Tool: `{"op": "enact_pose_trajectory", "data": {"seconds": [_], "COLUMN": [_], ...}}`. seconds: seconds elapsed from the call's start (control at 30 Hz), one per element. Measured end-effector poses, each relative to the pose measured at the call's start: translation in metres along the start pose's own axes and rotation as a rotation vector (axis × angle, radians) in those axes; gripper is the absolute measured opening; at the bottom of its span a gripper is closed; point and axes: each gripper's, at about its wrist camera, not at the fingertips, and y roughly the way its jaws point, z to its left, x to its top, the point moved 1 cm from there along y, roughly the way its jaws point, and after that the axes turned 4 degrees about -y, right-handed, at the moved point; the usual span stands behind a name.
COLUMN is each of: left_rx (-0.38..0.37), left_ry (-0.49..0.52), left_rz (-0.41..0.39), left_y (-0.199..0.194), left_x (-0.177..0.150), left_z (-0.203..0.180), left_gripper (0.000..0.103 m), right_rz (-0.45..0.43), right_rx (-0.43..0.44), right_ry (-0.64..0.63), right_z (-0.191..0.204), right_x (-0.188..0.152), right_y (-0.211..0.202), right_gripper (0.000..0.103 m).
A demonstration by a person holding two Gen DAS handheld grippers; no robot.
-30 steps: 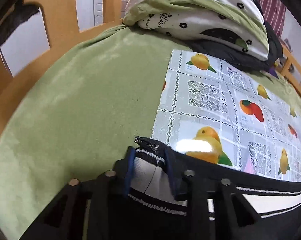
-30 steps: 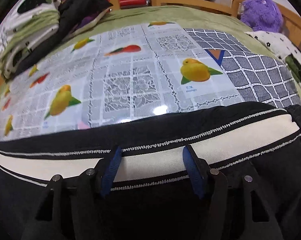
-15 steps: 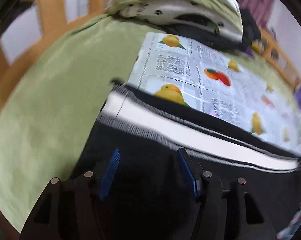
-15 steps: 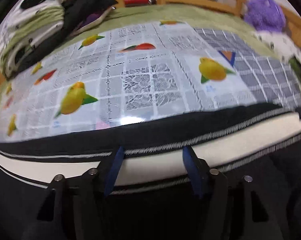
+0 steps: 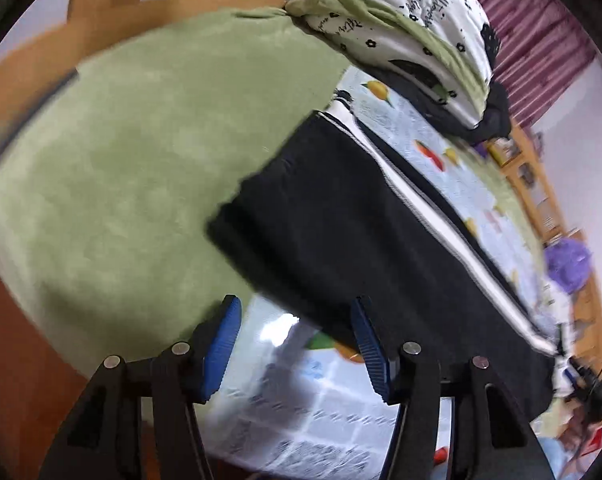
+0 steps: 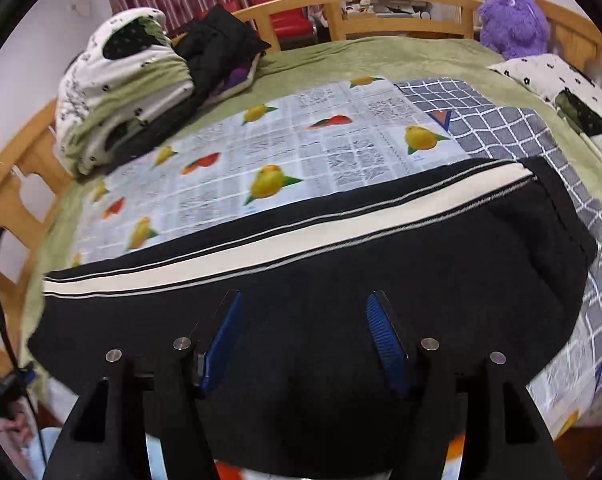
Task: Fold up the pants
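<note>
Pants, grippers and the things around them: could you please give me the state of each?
pants: folded lengthwise, flat on the mat, white stripe up
left gripper: open, jaws just opened, empty
right gripper: open, jaws just opened, above the pants
fruit-print mat: spread flat
bedding pile: folded, stacked

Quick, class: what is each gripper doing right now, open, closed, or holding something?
Left gripper: open, holding nothing; the black pants lie beyond it.
Right gripper: open above the pants, gripping nothing.

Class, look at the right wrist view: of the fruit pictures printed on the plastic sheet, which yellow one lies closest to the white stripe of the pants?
The yellow fruit in the sheet's middle, just above the pants; the others sit farther up or toward the sides.
</note>
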Motion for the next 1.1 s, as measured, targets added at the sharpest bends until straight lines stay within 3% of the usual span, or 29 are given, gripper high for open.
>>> {"op": "enact_pose_trajectory", "data": {"seconds": [0.2,0.23,0.3,0.4,0.5,0.6,0.73,0.83,0.97,1.1], "left_rx": [0.029,0.004,-0.009,0.027,0.068,0.074,0.149,0.175,0.119,-0.01], "left_ry": [-0.133,-0.165,-0.179,-0.187,-0.172,-0.084,0.176,0.304,0.472,0.576], "left_rz": [-0.045,-0.063,-0.1,-0.121,-0.133,-0.137,-0.249,-0.309,-0.344,-0.254], "left_y": [0.024,0.028,0.029,0.032,0.031,0.014,-0.025,-0.045,-0.058,-0.042], "left_x": [0.019,0.019,0.021,0.031,0.042,0.053,0.055,0.045,0.006,-0.045], "left_z": [0.017,0.024,0.026,0.024,0.019,0.001,-0.076,-0.14,-0.225,-0.303], "left_gripper": [0.054,0.055,0.055,0.053,0.035,0.022,0.021,0.02,0.019,0.018], "right_rz": [-0.041,-0.049,-0.068,-0.039,0.019,0.02,0.003,0.009,-0.07,-0.064], "right_rx": [0.024,0.027,0.016,-0.005,0.023,-0.01,-0.037,0.019,0.046,-0.045], "right_ry": [-0.005,-0.006,-0.023,-0.018,0.011,-0.017,-0.043,-0.016,-0.032,-0.051], "right_z": [0.028,0.03,0.039,0.043,0.042,0.042,0.037,0.03,0.016,-0.017], "right_x": [-0.007,-0.008,-0.017,-0.029,-0.04,-0.041,-0.026,-0.01,0.0,-0.015], "right_y": [-0.038,-0.04,-0.038,-0.018,0.005,0.01,0.008,0.01,0.008,0.019], "right_gripper": [0.063,0.063,0.063,0.063,0.063,0.063,0.063,0.063,0.063,0.063]}}
